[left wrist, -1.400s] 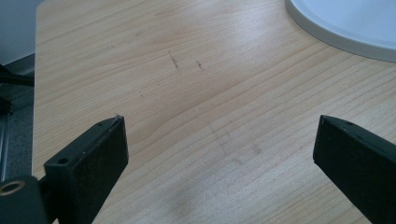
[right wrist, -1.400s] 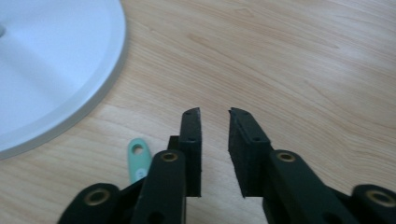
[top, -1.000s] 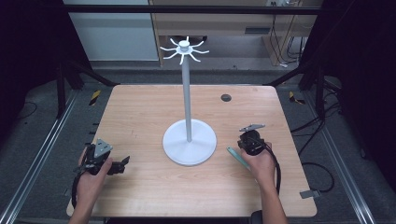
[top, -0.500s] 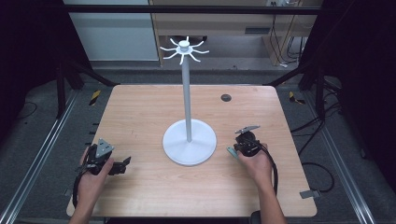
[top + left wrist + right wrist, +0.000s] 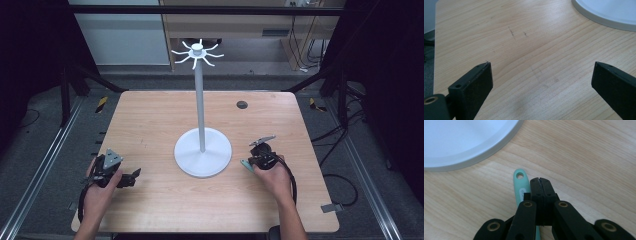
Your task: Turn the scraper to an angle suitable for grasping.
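A white stand rises from a round base (image 5: 202,152) at mid-table, with a thin pole (image 5: 200,100) and a ring of hooks (image 5: 197,51) on top. To the right of the base lies a teal handle (image 5: 244,164) with a hole at its end (image 5: 520,182). My right gripper (image 5: 251,161) (image 5: 540,181) is shut, jaws pressed together with nothing between them, just right of that handle; the rest of the handle is hidden under the gripper. My left gripper (image 5: 131,176) (image 5: 541,75) rests low at the table's front left, open over bare wood, with the base's rim (image 5: 609,12) ahead.
A small dark round cap (image 5: 242,104) sits in the tabletop at the back right. The wooden table (image 5: 150,120) ends close behind both hands. Metal rails (image 5: 45,165) run along the floor on both sides.
My right hand has shifted slightly left and toward the front, covering more of the teal handle. The left gripper has barely moved.
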Demonstrator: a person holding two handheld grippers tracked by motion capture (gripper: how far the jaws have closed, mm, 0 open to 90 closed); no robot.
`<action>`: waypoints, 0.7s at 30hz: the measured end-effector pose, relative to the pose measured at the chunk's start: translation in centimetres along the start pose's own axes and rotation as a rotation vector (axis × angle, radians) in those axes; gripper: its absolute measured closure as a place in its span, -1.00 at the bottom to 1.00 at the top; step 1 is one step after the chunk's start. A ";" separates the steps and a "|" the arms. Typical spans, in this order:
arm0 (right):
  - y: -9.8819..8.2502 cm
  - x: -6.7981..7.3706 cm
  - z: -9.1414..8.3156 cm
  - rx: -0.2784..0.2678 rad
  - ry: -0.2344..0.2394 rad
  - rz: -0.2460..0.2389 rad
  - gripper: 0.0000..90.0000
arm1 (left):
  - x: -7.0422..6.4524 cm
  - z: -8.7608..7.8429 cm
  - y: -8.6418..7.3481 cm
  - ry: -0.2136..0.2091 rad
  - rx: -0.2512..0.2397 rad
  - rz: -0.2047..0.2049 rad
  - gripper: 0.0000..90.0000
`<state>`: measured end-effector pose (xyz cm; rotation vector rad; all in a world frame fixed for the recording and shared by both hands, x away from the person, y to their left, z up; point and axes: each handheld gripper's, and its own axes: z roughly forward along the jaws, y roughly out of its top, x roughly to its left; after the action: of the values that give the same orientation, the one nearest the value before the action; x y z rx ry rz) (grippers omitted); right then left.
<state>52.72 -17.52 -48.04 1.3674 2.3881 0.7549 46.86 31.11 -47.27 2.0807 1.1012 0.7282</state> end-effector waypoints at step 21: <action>-0.1 2.0 -1.9 -0.006 0.062 -0.094 1.00 | 0.2 -0.1 -0.1 0.000 -0.001 -0.009 -0.93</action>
<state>50.73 -16.43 -46.51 1.2367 2.4764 0.7897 46.83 31.37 -47.24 2.0736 1.1089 0.7247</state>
